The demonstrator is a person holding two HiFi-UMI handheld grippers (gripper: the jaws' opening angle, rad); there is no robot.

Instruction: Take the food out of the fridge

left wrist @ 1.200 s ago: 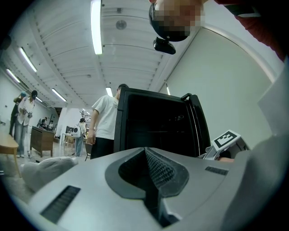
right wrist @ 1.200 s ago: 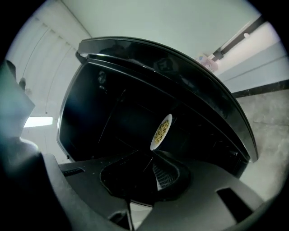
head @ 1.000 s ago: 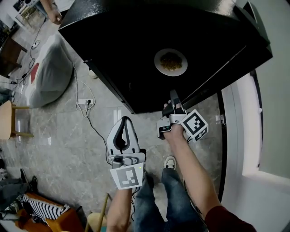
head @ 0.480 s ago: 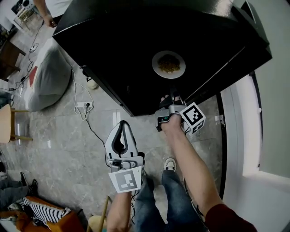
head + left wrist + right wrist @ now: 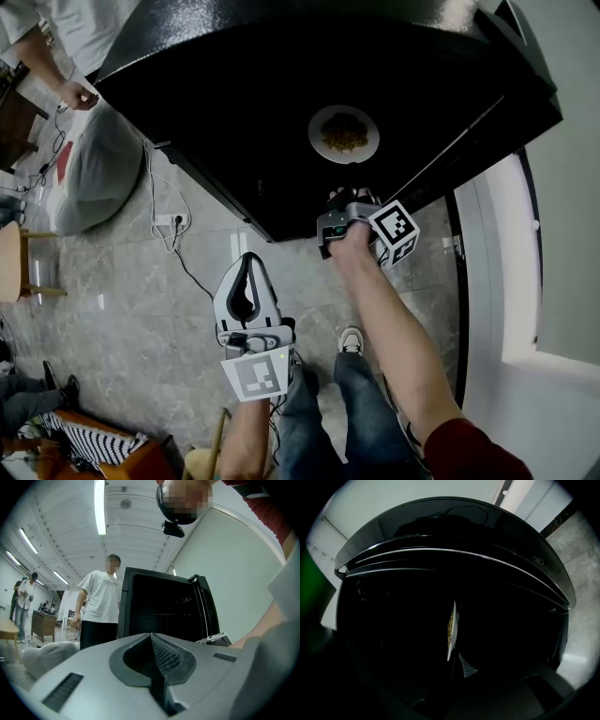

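Observation:
A white plate of yellowish food rests inside the open black fridge, which fills the top of the head view. My right gripper reaches into the fridge just short of the plate's near rim, its jaws lost against the dark interior. In the right gripper view the plate appears edge-on at centre, with one ribbed fingertip just beside its near end; the other finger is hidden in the dark. My left gripper hangs low over the floor, outside the fridge, jaws pressed together on nothing.
A bystander in a white T-shirt stands left of the fridge. A grey beanbag, a power strip with cables and a wooden stool lie on the tiled floor at left. A white wall runs along the right.
My right gripper has moved forward into the fridge, closer to the plate. The left gripper has drifted slightly left. The bystander has stepped into view at top left.

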